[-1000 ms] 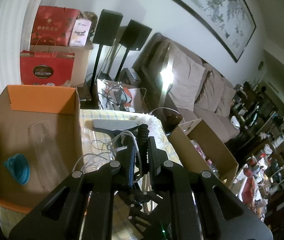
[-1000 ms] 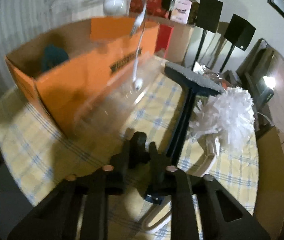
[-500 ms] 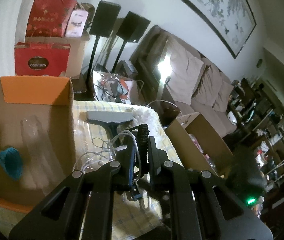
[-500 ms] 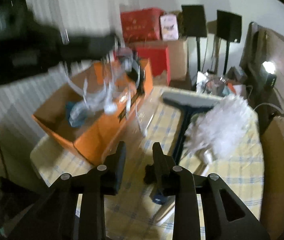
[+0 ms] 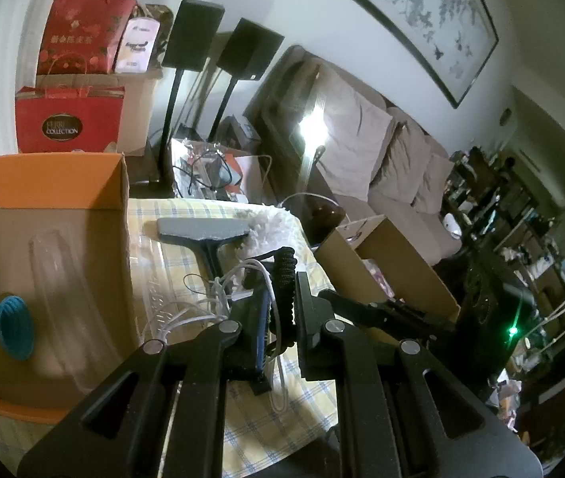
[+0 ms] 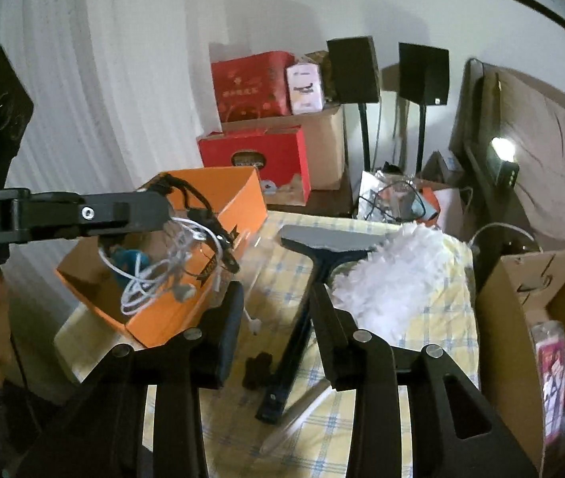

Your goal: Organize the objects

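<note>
My left gripper (image 5: 282, 294) is shut on a tangle of cables (image 5: 218, 298), white leads and a black coiled cord. In the right wrist view the left gripper (image 6: 163, 207) holds that tangle of cables (image 6: 155, 275) above the near corner of the orange box (image 6: 238, 199). A teal ribbed object (image 5: 11, 332) and a clear plastic piece (image 5: 63, 279) lie inside the orange box (image 5: 55, 183). My right gripper (image 6: 278, 306) hangs above the checked tablecloth, its jaws opening with nothing between them. A black squeegee (image 6: 326, 239) and a white duster (image 6: 397, 271) lie on the cloth below it.
A small black part (image 6: 258, 368) lies on the tablecloth near the squeegee handle. An open cardboard box (image 6: 541, 318) stands beside the table at the right. Red gift boxes (image 6: 254, 155), two speakers on stands (image 6: 354, 71) and a sofa fill the background.
My right gripper has risen and rolled, and its jaws have parted from shut. The left gripper with the cables has barely moved.
</note>
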The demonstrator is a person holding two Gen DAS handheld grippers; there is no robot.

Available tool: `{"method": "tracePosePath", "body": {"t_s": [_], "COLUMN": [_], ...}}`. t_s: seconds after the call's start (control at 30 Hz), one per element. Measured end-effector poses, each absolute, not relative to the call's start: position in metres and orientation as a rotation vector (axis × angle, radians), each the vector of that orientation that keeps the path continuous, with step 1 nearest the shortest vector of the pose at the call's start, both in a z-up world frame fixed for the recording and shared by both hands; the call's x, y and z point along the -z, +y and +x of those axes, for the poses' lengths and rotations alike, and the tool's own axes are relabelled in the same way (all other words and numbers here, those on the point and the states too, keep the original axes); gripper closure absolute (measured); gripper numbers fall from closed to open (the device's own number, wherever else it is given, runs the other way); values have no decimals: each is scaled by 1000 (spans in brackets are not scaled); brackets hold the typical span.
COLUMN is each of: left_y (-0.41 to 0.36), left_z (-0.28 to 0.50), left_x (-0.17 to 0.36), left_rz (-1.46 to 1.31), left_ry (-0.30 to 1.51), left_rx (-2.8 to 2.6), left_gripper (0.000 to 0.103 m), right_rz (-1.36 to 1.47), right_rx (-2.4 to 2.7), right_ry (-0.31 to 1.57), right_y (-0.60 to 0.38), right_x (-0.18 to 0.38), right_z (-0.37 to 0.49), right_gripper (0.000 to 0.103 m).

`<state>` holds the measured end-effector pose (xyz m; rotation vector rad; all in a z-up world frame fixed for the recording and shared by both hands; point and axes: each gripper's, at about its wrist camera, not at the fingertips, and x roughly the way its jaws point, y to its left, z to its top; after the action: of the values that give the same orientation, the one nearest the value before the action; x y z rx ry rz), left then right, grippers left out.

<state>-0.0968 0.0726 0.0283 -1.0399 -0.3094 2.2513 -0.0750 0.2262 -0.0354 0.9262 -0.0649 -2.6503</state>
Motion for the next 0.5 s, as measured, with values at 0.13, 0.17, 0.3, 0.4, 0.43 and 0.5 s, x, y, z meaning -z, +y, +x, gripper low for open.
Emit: {"method": "tracePosePath", "body": {"t_s": [0.13, 0.17, 0.3, 0.4, 0.43, 0.5], "left_y": [73, 73, 73, 74, 75, 75], "left_z": [-96, -95, -92, -85, -83, -77], "left_x": [-26, -25, -19, -17, -17, -19], "left_rz": [-1046, -1048, -1040, -993, -984, -962], "left_ry": [-288, -279, -247, -234, -226, -208], "left_rx": [-2243, -2247, -2224, -2174, -2165, -2145], "left_gripper": [92, 92, 92, 92, 92, 92], "right_rz": [903, 891, 838, 833, 833, 827], "right_rx": [2639, 2638, 2604, 2519, 2501, 2504], "right_ry": [-83, -81, -162, -273, -274, -220], "right_y": [226, 226, 234, 242, 242, 240], "right_x": [33, 30, 14, 5, 4, 2], "right_z": [-73, -72, -69, -73, -74, -73], "right_gripper": [68, 68, 68, 66, 66, 66]}}
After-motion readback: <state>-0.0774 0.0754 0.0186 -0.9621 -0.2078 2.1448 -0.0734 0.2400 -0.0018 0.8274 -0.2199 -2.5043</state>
